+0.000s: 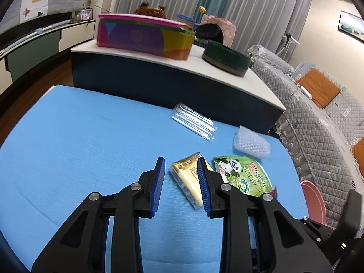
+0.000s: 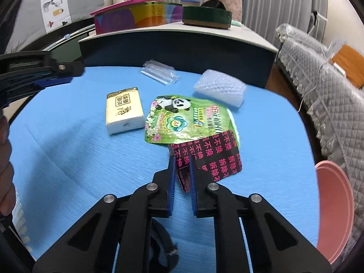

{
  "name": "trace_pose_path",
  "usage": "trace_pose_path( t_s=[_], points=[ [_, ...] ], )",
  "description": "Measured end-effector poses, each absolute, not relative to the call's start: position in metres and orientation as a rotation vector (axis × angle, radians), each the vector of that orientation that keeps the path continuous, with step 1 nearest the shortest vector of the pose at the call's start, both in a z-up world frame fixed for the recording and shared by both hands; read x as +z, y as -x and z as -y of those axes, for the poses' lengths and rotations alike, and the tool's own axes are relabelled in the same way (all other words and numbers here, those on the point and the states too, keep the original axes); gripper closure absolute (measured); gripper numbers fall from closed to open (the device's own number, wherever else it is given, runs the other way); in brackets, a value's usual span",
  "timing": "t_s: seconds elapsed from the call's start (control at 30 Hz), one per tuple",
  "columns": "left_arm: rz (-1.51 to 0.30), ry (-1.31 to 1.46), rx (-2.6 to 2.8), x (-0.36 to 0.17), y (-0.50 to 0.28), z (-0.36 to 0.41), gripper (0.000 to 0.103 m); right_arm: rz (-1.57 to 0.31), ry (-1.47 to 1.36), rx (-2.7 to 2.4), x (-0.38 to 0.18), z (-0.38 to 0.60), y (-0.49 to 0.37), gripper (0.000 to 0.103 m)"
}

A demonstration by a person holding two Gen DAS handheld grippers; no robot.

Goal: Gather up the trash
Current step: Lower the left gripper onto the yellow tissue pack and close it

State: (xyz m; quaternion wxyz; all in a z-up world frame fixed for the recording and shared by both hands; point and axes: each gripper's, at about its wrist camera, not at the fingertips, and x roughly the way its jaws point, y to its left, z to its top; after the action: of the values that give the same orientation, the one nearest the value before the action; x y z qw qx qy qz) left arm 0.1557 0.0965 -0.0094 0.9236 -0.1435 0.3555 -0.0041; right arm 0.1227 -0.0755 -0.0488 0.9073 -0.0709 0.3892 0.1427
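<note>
On the blue table (image 1: 79, 136) lie a yellow tissue pack (image 1: 187, 179), a green panda wrapper (image 1: 244, 176), a bubble-wrap piece (image 1: 251, 144) and a clear plastic sleeve (image 1: 194, 120). My left gripper (image 1: 180, 166) is open above the table, its right finger over the tissue pack. My right gripper (image 2: 182, 162) is shut on a black wrapper with pink print (image 2: 209, 157), holding it by its near corner just in front of the panda wrapper (image 2: 182, 118). The tissue pack (image 2: 124, 112), bubble wrap (image 2: 219, 87) and sleeve (image 2: 159, 71) also show in the right wrist view.
A pink bin (image 2: 334, 207) stands off the table's right edge, beside a quilted grey sofa (image 1: 318, 118). Behind the table is a dark counter (image 1: 182, 84) with a colourful box (image 1: 145, 36) and a green round tin (image 1: 226, 58). The left gripper's side shows in the right wrist view (image 2: 38, 75).
</note>
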Motion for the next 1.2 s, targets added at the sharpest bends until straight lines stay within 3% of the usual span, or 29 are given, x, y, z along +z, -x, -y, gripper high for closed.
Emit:
trace_pose_path(
  t_s=[0.2, 0.4, 1.2],
  points=[
    [-0.773, 0.252, 0.014, -0.026, -0.171, -0.07, 0.04, -0.758, 0.143, 0.276, -0.038, 0.093, -0.117, 0.096],
    [-0.823, 0.246, 0.053, -0.043, -0.183, -0.056, 0.032, -0.731, 0.101, 0.256, -0.028, 0.115, -0.115, 0.097],
    [-0.917, 0.205, 0.084, -0.065, -0.198, -0.038, 0.028, -0.687, -0.092, 0.199, -0.009, 0.164, -0.116, 0.097]
  ],
)
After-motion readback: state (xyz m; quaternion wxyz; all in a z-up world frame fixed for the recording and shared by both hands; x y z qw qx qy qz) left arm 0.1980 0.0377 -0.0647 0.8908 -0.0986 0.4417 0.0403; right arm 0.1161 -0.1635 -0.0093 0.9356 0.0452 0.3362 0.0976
